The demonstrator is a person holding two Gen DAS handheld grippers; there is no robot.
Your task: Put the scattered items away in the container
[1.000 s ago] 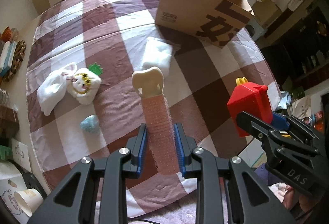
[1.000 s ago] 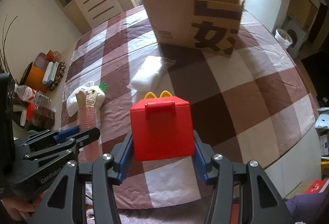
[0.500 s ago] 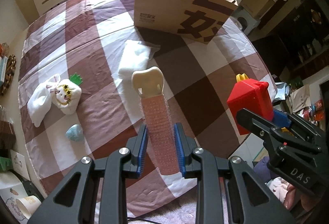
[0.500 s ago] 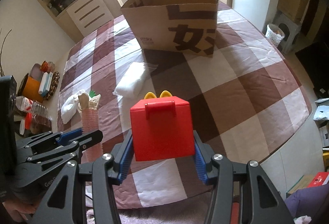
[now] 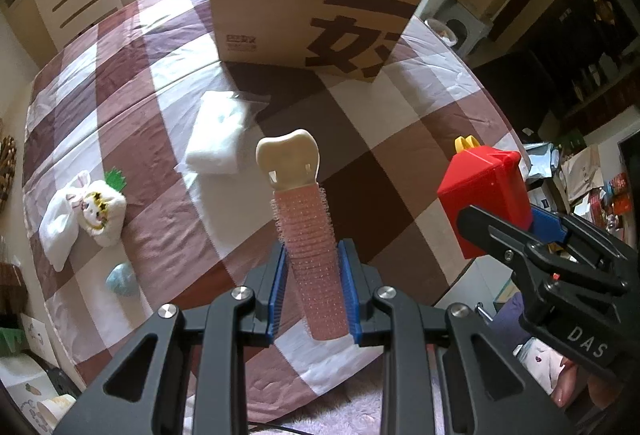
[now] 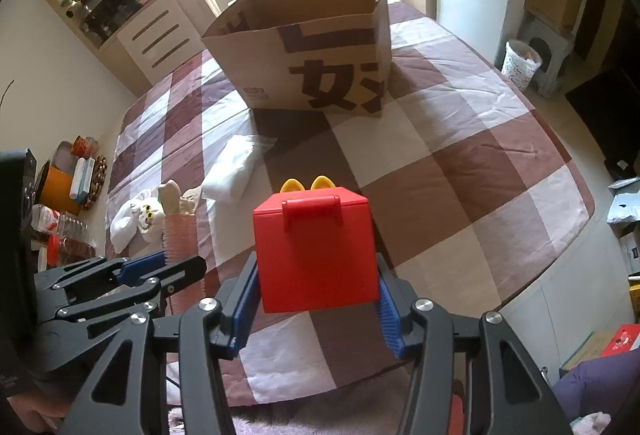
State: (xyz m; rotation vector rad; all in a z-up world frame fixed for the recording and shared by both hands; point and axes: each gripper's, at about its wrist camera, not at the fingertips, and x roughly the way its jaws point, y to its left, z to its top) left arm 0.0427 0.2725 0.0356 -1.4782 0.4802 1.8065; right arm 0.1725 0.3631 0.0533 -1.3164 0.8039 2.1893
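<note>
Container: an open-topped brown cardboard box (image 5: 304,15) printed with large dark characters is stood at the far side of the table, upright, its mouth facing up (contents cannot be made out).

Item held, left: a pink bristled cylindrical hair roller (image 5: 314,263) capped with a cream tooth-shaped plastic piece is clamped between the blue pads of the left gripper (image 5: 312,291), whose fingers are closed against its sides; it is carried above the cloth, well short of the box.

Item held, right: a red plastic cube-shaped box with a red handle and yellow arches (image 6: 316,247) is gripped between the blue pads of the right gripper (image 6: 316,295), fingers pressed on both side walls; it is likewise held clear of the table, near its front edge.

Items left on the table: a white folded soft packet (image 5: 218,141) is laid just in front of the cardboard box; a white plush doll with yellow star eyes and a green leaf (image 5: 86,209) is laid towards the left edge; a small pale blue rounded object (image 5: 120,279) is set near it.

Surface: a table covered in a brown, mauve and white checked cloth (image 5: 400,171).
</note>
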